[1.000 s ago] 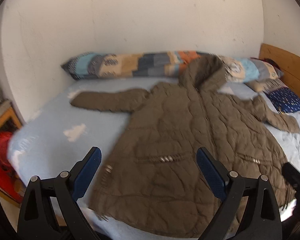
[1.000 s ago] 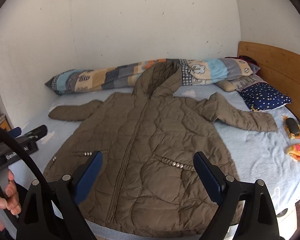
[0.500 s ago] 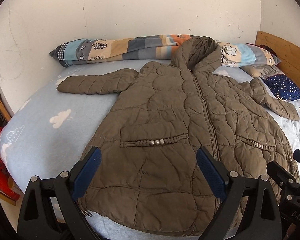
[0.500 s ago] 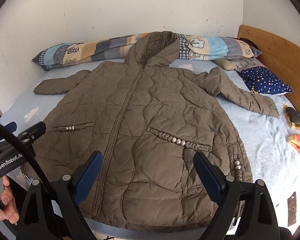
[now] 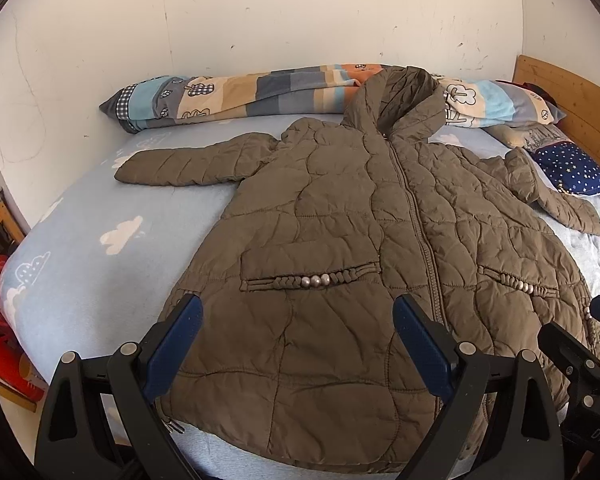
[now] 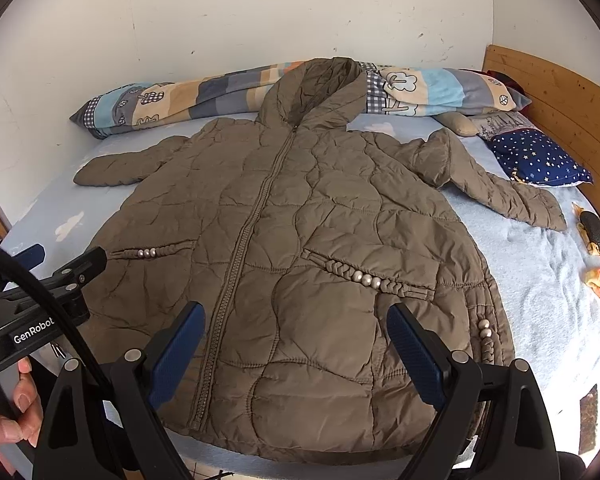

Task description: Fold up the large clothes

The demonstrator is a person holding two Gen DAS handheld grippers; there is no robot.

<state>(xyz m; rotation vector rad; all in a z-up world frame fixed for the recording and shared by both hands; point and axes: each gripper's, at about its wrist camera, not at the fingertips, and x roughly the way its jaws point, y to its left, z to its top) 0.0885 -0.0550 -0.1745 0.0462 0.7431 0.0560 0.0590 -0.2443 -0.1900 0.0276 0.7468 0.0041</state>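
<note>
A brown quilted coat (image 6: 300, 240) is being shown lying face up and zipped on the light blue bedsheet (image 5: 100, 280), its hood (image 6: 320, 88) resting against the long patchwork bolster (image 5: 240, 96) at the wall, one sleeve (image 5: 188, 160) stretched out flat and the other sleeve (image 6: 492, 184) bent, its cuff just beside the starry navy pillow (image 6: 540, 156). No fold is being seen in it yet. The hem is being overhung by the left gripper (image 5: 296, 344) and the right gripper (image 6: 296, 348), each with its blue pads spread wide and nothing between them; whether the coat is being touched by either cannot be told. The left tool is being held by a hand (image 6: 16, 408) at the edge of the right view.

Several risks are being judged here. The padding is thick and slippery, so only the top layer is likely to be pinched and the back left behind. The hem is lying close to the mattress edge, so the coat may be dragged off the bed by a pull toward the holder. The bent sleeve is at risk of being trapped crooked in a fold, and the small items (image 6: 596, 240) on the sheet nearby are in danger of being swept along by it
</note>
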